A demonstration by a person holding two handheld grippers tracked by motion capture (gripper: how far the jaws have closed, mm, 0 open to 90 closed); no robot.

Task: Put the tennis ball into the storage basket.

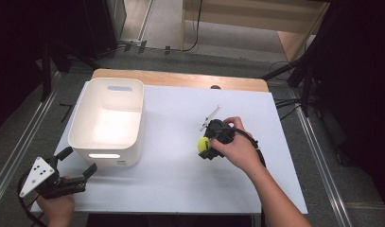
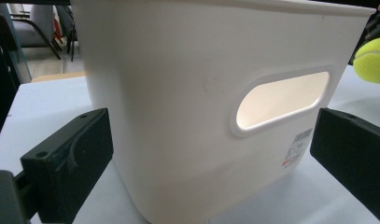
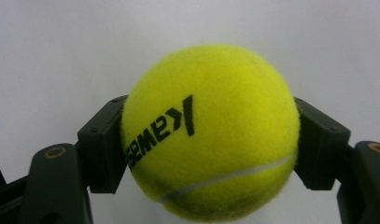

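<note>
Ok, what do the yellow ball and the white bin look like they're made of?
The yellow tennis ball looks felt-covered: fuzzy matte nap, a pale curved seam and black printed lettering, presumably over rubber. The white rectangular bin looks like moulded plastic, smooth with a slight sheen: rounded corners, a cut-out handle slot with a raised lip, and light glowing through its walls.

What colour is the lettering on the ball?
Black, on the yellow ball; the right gripper view shows it best.

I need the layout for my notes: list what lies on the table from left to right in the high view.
left gripper → white bin → tennis ball → right gripper, shut on the ball
</note>
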